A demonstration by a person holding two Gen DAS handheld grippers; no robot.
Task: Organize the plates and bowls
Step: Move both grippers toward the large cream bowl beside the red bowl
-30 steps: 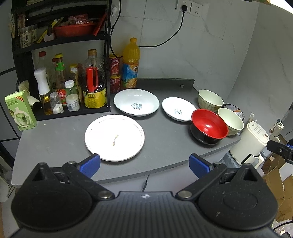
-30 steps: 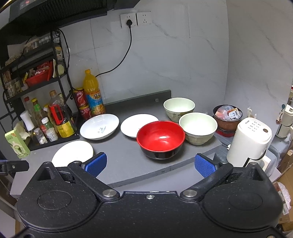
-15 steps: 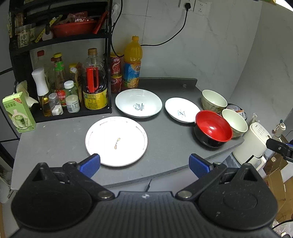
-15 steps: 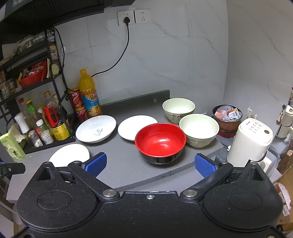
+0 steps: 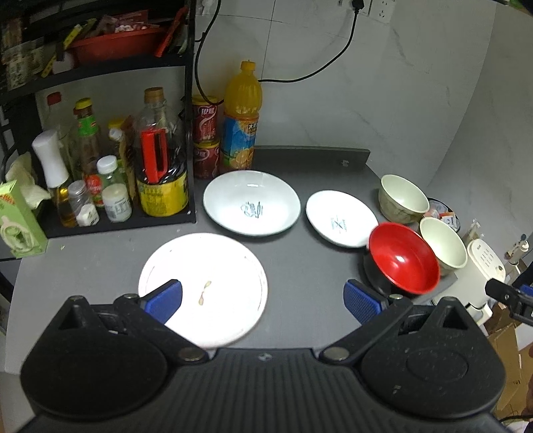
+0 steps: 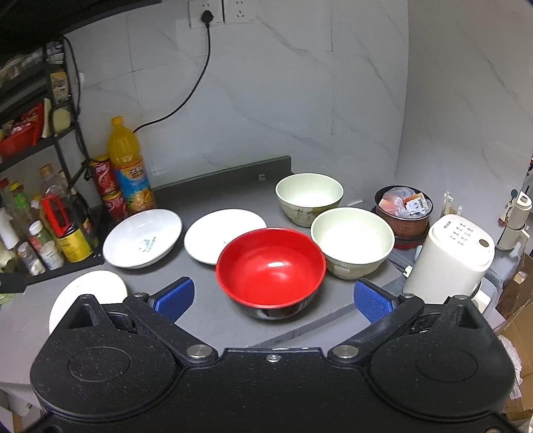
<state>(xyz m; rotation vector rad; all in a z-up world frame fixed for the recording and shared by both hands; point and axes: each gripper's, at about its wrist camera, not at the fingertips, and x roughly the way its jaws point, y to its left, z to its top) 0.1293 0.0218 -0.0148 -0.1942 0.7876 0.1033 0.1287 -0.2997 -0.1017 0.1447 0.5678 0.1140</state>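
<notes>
Kitchen corner: grey counter (image 5: 299, 266) against a white marbled wall; wall socket (image 6: 206, 13) with a black cord plugged in.

Left to right:

1. Green carton (image 5: 18, 223), far left edge of the counter.
2. Black shelf rack (image 5: 186, 133), far left; holds sauce and oil bottles, a red basket on the upper shelf.
3. Two red cans (image 5: 206, 140), stacked, just right of the rack.
4. Orange juice bottle (image 5: 242, 116), upright, beside the cans.
5. Flat white plate (image 5: 213, 276), near left; small mark at its centre. My left gripper (image 5: 263, 298) hangs over its near edge, blue pads spread wide, nothing between them.
6. Deep white plate (image 5: 252, 202), blue motif, beyond the flat plate, in front of the juice bottle.
7. Small white plate (image 5: 341, 218), blue motif, right of the deep plate.
8. Red bowl (image 6: 270, 266), black outside, near edge of the counter; its rim overlaps the small plate's in both views, contact unclear. My right gripper (image 6: 273, 298) sits just in front of it, pads wide apart, empty.
9. Cream bowl, near (image 6: 353, 239), just right of the red bowl.
10. Cream bowl, far (image 6: 309, 196), patterned outside, behind the near one.
11. Dark round container (image 6: 403, 213) with packets, far right.
12. White kettle (image 6: 449, 256), right of the counter edge.
</notes>
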